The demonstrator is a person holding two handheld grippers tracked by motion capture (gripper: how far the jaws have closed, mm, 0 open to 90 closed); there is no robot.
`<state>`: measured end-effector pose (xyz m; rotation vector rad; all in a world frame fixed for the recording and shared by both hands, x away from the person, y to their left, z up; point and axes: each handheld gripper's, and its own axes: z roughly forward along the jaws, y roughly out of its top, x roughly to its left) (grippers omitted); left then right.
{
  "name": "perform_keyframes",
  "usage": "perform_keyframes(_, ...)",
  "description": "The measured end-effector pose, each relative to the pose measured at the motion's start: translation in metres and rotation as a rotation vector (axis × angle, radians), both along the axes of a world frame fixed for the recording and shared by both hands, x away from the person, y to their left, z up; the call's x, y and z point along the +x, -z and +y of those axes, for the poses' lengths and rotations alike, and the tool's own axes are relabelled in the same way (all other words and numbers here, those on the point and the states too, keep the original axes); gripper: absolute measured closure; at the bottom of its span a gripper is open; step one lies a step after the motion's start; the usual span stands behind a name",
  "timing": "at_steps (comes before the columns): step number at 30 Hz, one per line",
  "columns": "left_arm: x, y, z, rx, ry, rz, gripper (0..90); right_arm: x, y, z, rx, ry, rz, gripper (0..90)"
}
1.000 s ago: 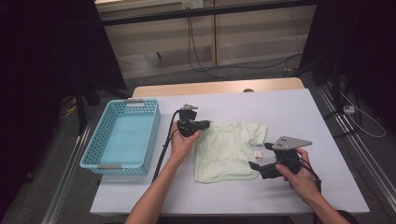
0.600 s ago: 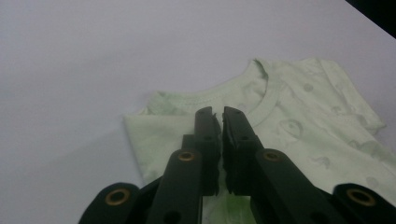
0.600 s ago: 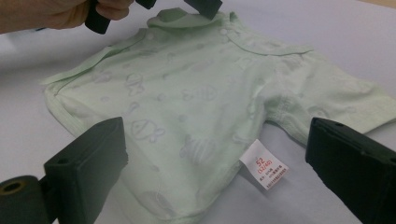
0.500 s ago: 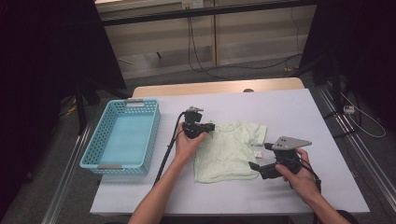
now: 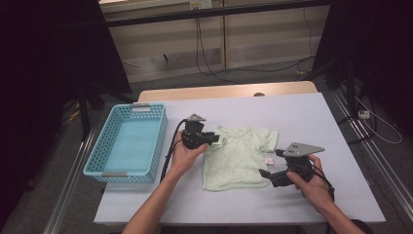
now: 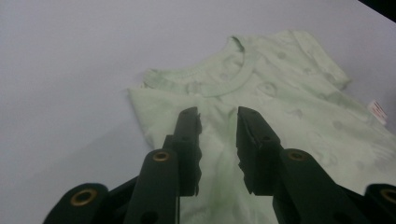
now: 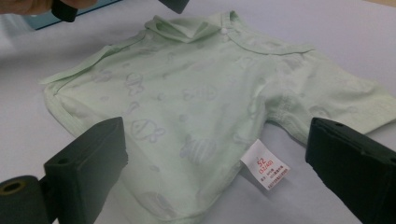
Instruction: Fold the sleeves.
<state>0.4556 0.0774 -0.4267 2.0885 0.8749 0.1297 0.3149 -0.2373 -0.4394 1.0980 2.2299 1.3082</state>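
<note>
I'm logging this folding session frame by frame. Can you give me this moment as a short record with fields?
garment: light green baby shirt, lying flat on the table, white tag at its side
left gripper: at the shirt's collar end, jaws just been opening, nothing between them
right gripper: open, at the shirt's hem corner
basket: blue, left of the shirt

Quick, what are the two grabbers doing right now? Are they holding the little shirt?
Left gripper: fingers have just been opening, now apart above the shirt, holding nothing.
Right gripper: open wide by the shirt's tag, holding nothing.
</note>
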Motion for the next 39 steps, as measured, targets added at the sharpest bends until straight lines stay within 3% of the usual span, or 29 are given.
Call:
perform_keyframes(4, -0.006, -0.001, 0.007, 0.033, 0.013, -0.006, 67.4, 0.001, 0.001, 0.0, -0.002, 0.001, 0.003, 4.9)
perform_keyframes(11, -0.01, 0.01, 0.01, 0.072, 0.018, -0.007, 63.4, 0.001, 0.001, 0.001, -0.017, 0.002, 0.002, 4.9)
perform_keyframes(14, -0.012, 0.011, 0.01, 0.079, 0.038, -0.015, 79.7, 0.002, 0.001, 0.001, -0.014, 0.003, 0.002, 4.9)
perform_keyframes(17, -0.014, 0.014, 0.008, 0.096, 0.063, -0.012, 89.6, 0.003, 0.002, 0.0, -0.014, 0.009, 0.003, 4.9)
perform_keyframes(20, -0.014, 0.017, 0.007, 0.119, 0.061, -0.004, 89.7, 0.006, 0.002, -0.001, -0.019, 0.019, 0.001, 5.0)
perform_keyframes(23, -0.013, 0.023, 0.008, 0.104, 0.05, 0.015, 87.9, 0.011, 0.001, -0.003, -0.027, 0.043, 0.001, 5.3)
perform_keyframes(27, -0.015, 0.022, 0.011, 0.092, 0.079, 0.036, 87.6, 0.02, -0.002, -0.007, -0.037, 0.079, -0.005, 5.3)
perform_keyframes(31, -0.018, 0.021, 0.016, 0.043, 0.098, 0.051, 79.0, 0.035, -0.006, -0.009, -0.047, 0.096, 0.006, 7.5)
perform_keyframes(33, -0.021, 0.018, 0.017, 0.04, 0.098, 0.036, 78.4, 0.041, -0.007, -0.01, -0.064, 0.103, 0.01, 8.9)
perform_keyframes(36, -0.027, 0.014, 0.02, 0.044, 0.068, 0.011, 62.1, 0.055, -0.008, -0.014, -0.09, 0.128, 0.02, 17.3)
perform_keyframes(39, -0.033, 0.01, 0.026, 0.023, 0.061, -0.01, 56.3, 0.068, -0.009, -0.018, -0.08, 0.125, 0.031, 16.4)
